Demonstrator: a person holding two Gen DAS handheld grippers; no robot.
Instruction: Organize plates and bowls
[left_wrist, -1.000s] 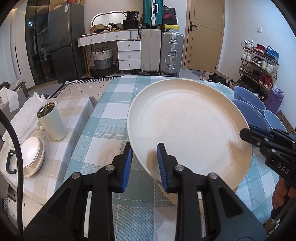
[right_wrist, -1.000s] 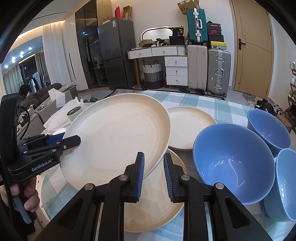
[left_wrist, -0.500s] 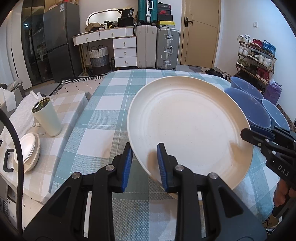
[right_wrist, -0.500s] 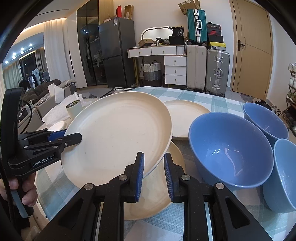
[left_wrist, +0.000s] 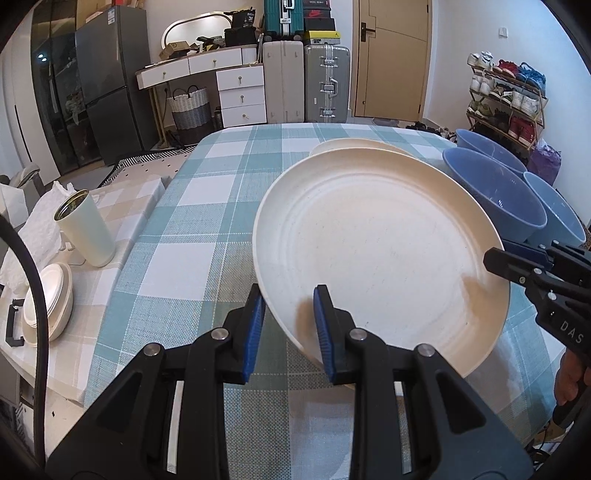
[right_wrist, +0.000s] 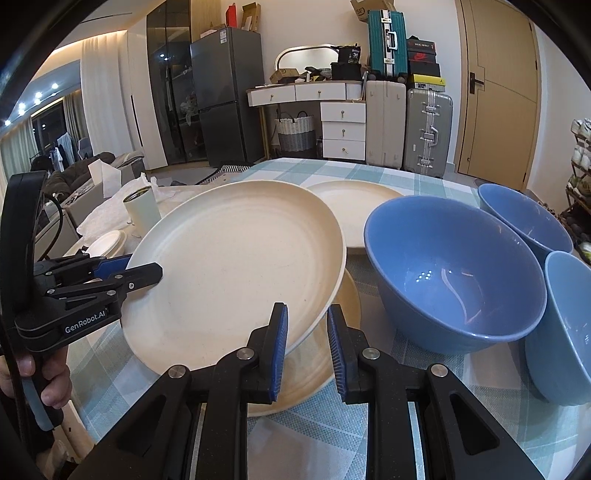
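A large cream plate (left_wrist: 380, 251) (right_wrist: 236, 266) hangs tilted just above the table, gripped at two sides of its rim. My left gripper (left_wrist: 288, 295) is shut on the rim nearest it, and shows at the left of the right wrist view (right_wrist: 129, 271). My right gripper (right_wrist: 306, 310) is shut on the opposite rim, and shows at the right of the left wrist view (left_wrist: 506, 254). A second cream plate (right_wrist: 352, 299) lies on the table directly under the held one. A third cream plate (right_wrist: 354, 206) (left_wrist: 351, 144) lies farther back. Three blue bowls (right_wrist: 454, 273) (right_wrist: 524, 218) (right_wrist: 569, 325) stand to the right.
The table (left_wrist: 207, 229) has a teal checked cloth. To the left a lower side table carries a pale cup (left_wrist: 85, 229), crumpled white paper and a small stack of white dishes (left_wrist: 48, 299). Suitcases, drawers and a fridge stand at the far wall.
Both grippers have sunk with the cream plate between them, bringing it closer to the plate that lies on the table. The grips have not changed.
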